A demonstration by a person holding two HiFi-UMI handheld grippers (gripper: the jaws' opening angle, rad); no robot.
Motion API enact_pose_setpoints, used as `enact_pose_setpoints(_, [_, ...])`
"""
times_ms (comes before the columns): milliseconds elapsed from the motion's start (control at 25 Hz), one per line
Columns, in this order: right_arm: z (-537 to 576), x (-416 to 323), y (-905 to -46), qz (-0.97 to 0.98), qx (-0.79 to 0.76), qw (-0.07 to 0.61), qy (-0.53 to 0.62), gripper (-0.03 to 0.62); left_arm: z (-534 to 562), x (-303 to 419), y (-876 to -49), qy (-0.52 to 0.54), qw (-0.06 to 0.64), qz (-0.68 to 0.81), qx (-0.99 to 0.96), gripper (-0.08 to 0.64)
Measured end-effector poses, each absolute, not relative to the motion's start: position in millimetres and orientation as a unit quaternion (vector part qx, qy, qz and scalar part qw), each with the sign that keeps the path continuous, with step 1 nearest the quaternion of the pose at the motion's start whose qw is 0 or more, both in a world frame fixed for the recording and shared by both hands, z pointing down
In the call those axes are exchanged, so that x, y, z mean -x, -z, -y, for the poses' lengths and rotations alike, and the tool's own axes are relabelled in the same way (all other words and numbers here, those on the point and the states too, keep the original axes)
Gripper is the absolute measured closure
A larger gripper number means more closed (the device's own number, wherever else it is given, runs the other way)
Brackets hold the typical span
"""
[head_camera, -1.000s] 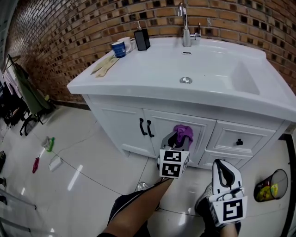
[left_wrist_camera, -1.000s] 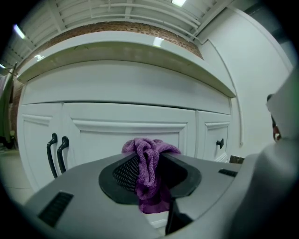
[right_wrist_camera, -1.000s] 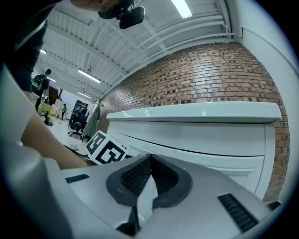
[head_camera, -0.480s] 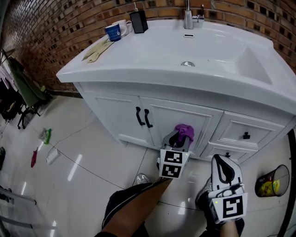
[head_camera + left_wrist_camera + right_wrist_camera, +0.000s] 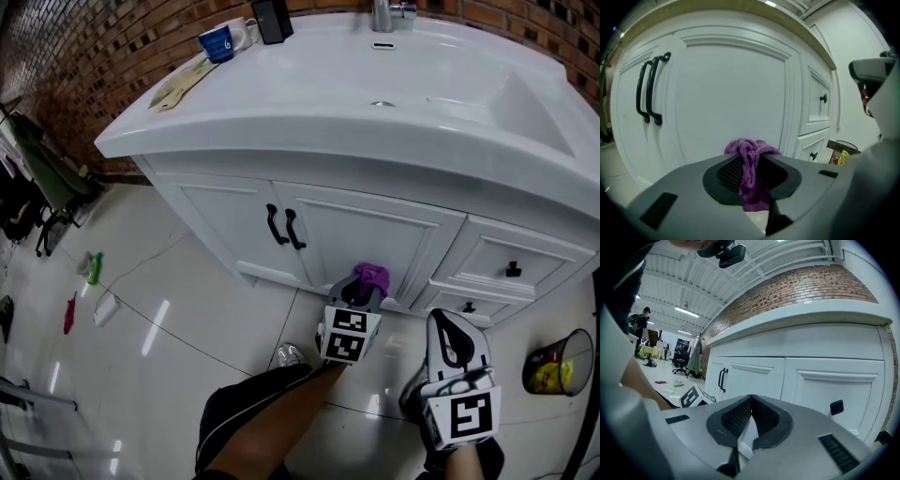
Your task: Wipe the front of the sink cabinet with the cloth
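We pinch the cloth (image 5: 372, 277) in the left claw (image 5: 359, 292), low before the cabinet (image 5: 375, 234); contact uncertain. Right claw (image 5: 454, 345) pressed together, empty. Wipe seems barely begun. Next, we judge: press on, sweep across.

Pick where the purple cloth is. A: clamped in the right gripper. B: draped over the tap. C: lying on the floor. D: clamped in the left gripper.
D: the left gripper view shows the purple cloth pinched between the jaws of the left gripper, facing the white cabinet door; the right gripper has its jaws shut on nothing.
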State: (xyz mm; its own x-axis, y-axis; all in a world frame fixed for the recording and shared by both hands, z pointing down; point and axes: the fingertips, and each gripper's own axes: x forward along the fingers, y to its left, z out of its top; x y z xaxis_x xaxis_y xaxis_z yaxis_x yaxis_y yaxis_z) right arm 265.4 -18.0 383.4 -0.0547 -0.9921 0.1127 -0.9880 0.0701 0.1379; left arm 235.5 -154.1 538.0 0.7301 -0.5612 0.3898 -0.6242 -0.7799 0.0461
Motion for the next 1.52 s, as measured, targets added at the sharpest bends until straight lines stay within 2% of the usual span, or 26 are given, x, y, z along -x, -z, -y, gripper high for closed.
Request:
enact_pose_setpoints(600, [45,-280,-440,0.731,-0.674,0.106,-0.03,0.591,158,-229,-647,-0.241,0.16,0.32,-0.902,0.466])
enact_pose_setpoints(800, [50,-284,-453,0.725,-0.673,0.136,-0.045,0.591,158,-226,-672,-0.258,0.181,0.314,-0.896,0.468])
enact_pose_setpoints(1120, [60,-278,-458,0.733,-0.664,0.135,-0.046,0.591,159,-222,-693,-0.271,0.186,0.312,-0.891,0.468])
enact_pose_setpoints(1520, [68,-263,-463,0.742,-0.656,0.127,-0.048,0.591,182,-181,-708,-0.297,0.189,0.345,-0.87,0.469])
